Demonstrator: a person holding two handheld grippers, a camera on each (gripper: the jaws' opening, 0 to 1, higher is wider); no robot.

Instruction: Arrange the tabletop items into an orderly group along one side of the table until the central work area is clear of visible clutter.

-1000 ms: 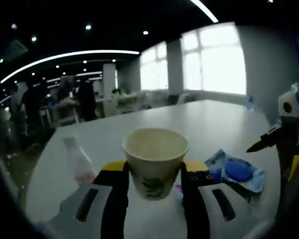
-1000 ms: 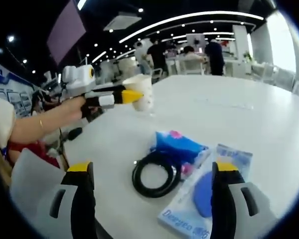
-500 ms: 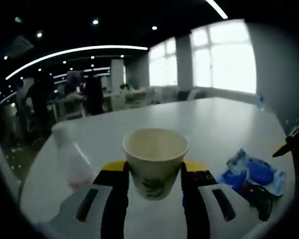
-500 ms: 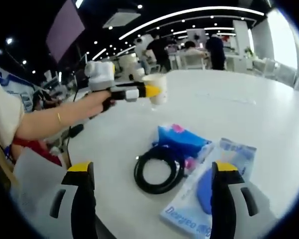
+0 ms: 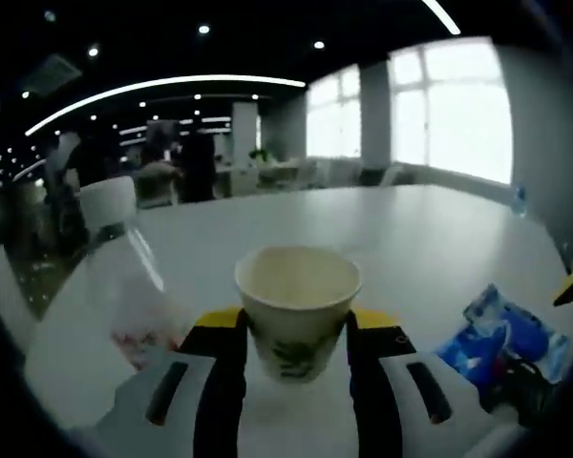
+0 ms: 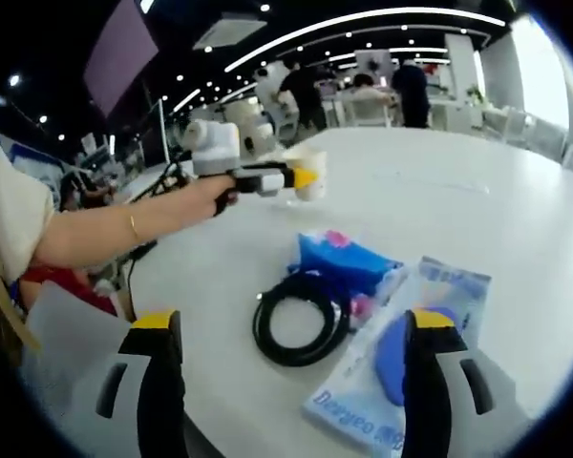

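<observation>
Looking along the left gripper (image 5: 294, 367) first: fingers (image 5: 222, 382) clamped on a white paper cup (image 5: 297, 307), one against each side, cup upright, open mouth up, printed dark mark on its front. Held above the white desk (image 5: 401, 239). Just off to the left, a clear plastic bottle (image 5: 124, 277) with a white cap, leaning, pinkish label low on its body. Off to the right, near the desk edge, a blue packet (image 5: 501, 339) with something dark beside it, too blurred to tell what. Bright windows beyond the far end of the desk, blurred figures in the background on the left.

Switching to the right gripper view: right gripper (image 6: 291, 382) with fingers (image 6: 162, 382) spread wide, holding nothing, hanging over the near desk edge. Between them, on the desk, a coiled black cable (image 6: 301, 329), touching a crumpled blue wrapper (image 6: 349, 267) behind it. To the right, a flat clear pouch (image 6: 406, 367) with a blue disc inside and blue lettering along its near edge, partly behind the right finger. Farther back on the left, a person's bare arm (image 6: 105, 234) stretched out, wearing a thin bracelet, carrying the left gripper with the paper cup at its tip, over the desk, well apart from the cable and pouches.
</observation>
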